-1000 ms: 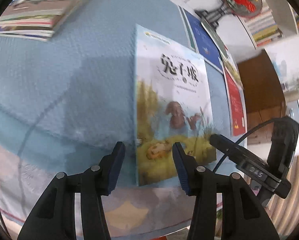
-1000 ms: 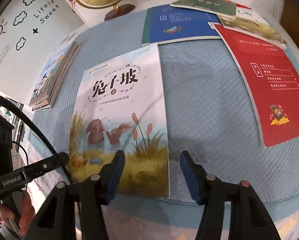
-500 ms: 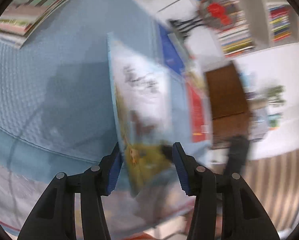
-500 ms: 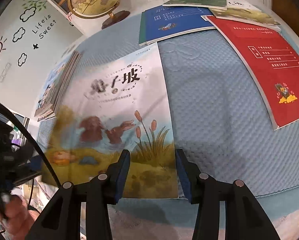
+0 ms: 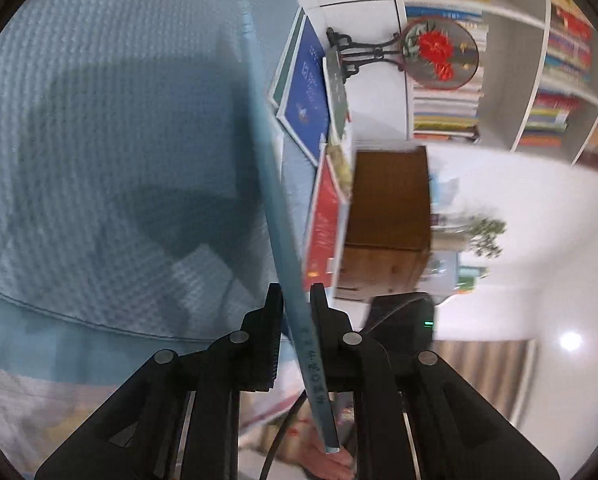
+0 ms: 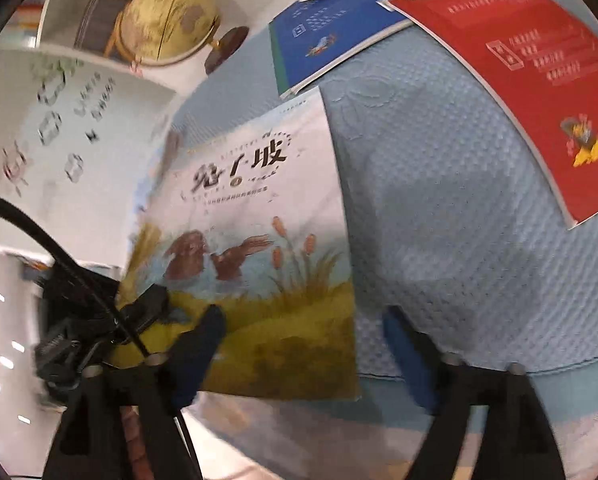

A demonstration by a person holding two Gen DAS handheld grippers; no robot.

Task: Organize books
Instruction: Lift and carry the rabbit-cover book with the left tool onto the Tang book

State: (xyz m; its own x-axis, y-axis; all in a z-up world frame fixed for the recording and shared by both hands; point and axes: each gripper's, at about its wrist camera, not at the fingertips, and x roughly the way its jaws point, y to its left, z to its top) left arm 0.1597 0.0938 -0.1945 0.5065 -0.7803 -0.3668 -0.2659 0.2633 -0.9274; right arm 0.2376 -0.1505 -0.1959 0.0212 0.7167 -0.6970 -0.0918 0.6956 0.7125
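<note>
Blue quilted fabric covers the bed (image 5: 99, 128), which carries the books. On its left side the left gripper (image 5: 295, 312) has just been closing and is now clamped on the near edge of the rabbit picture book (image 6: 259, 240), tipping it up on edge so that the left wrist view sees only its thin spine (image 5: 275, 208). In the right wrist view the book's cover stands tilted off the bed, its lower left corner in the left gripper (image 6: 147, 312). The right gripper (image 6: 303, 344) has just been opening; its jaws stand wide apart with the book's lower right corner between them, and as far as the blur allows no pad presses on it. Further right, towards the bed's far right corner, lie a blue book (image 6: 331, 36) and a red book (image 6: 539, 92), flat and partly overlapped. To do this step well, I judge the left grip should stay firm near the spine while the book is carried clear of the right gripper's fingers, kept from sagging, and set squarely on whichever pile it belongs to.
</note>
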